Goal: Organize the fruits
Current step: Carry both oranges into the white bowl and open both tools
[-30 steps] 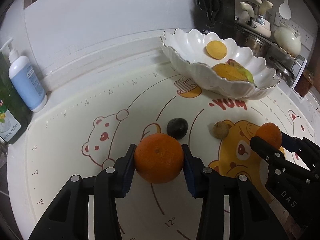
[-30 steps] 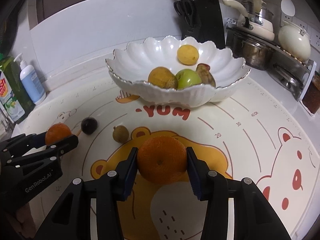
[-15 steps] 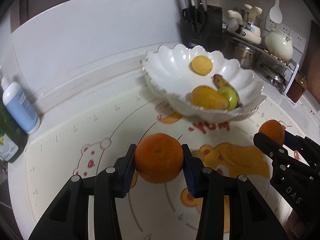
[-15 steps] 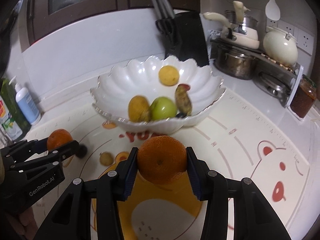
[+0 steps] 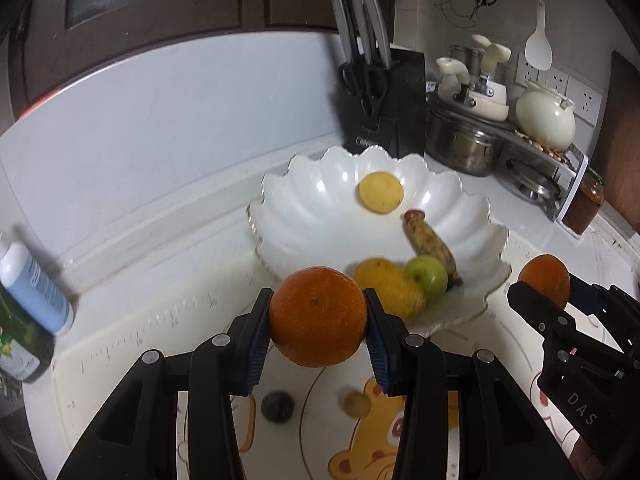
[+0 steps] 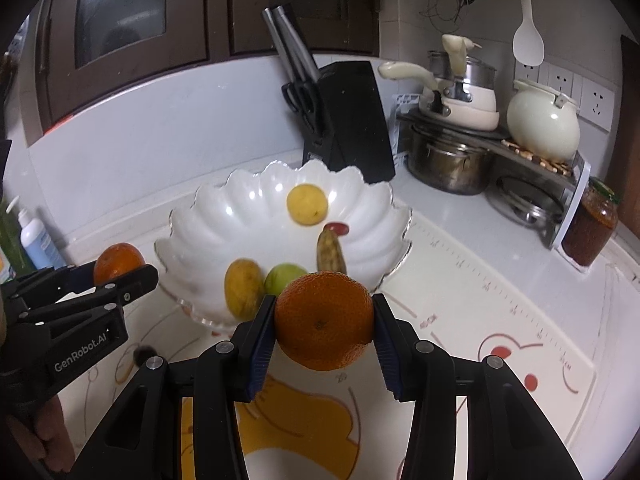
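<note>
My left gripper (image 5: 318,322) is shut on an orange (image 5: 318,316) and holds it in the air just short of the near rim of the white scalloped bowl (image 5: 304,216). My right gripper (image 6: 324,328) is shut on a second orange (image 6: 325,320), also raised before the bowl (image 6: 208,224). The bowl holds a yellow round fruit (image 5: 380,198), a mango (image 5: 390,284), a green apple (image 5: 427,278) and a small banana (image 5: 430,242). On the mat below lie a dark fruit (image 5: 278,406) and a small brown fruit (image 5: 357,402).
A black knife block (image 5: 382,100) stands behind the bowl. Pots and a white kettle (image 5: 546,120) sit on a rack at the back right, with a red jar (image 6: 590,228) beside it. Soap bottles (image 5: 34,292) stand at the left. A cartoon bear mat (image 6: 500,320) covers the counter.
Both grippers rose with their oranges and moved toward the bowl. The bowl now sits directly in front of the fingers, and the two small fruits have dropped low in the left view.
</note>
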Motion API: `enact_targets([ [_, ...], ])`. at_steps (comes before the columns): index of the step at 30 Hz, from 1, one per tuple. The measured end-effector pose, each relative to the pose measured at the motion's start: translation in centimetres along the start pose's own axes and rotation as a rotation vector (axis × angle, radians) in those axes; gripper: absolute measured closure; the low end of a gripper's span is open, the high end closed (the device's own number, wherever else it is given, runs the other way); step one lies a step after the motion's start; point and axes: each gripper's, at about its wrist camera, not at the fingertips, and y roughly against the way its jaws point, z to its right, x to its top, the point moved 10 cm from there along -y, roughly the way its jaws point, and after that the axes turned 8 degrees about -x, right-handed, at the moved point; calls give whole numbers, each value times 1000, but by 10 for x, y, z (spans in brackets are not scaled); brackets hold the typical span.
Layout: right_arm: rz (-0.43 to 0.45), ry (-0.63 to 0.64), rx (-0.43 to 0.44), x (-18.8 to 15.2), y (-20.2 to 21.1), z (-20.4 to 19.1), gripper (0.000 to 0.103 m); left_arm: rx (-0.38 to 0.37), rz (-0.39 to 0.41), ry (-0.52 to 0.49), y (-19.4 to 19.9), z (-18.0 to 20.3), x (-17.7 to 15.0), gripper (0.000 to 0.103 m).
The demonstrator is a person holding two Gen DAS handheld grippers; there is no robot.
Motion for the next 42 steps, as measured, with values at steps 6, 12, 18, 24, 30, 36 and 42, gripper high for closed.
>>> enact_targets([
  [6,13,-7,-10,16,-9,7,57,-1,10,-5,-10,3,18,60],
  [12,17,-11,-23,28,-22,12,57,6,14,-3,-22,2,30,60],
  [18,16,-22,-30,37,-35,18,57,10,10,-2,-31,0,38,60],
  [24,10,-18,-36,42,-48,20,57,18,1,5,-46,-5,45,60],
  [30,-5,-20,-40,44,-65,20,57,22,-17,6,-58,-10,45,60],
  [36,-27,-19,-45,41,-80,20,57,22,-41,7,-74,-13,43,60],
  [42,-39,-10,-47,40,-92,18,57,19,-66,11,-86,-15,39,60],
])
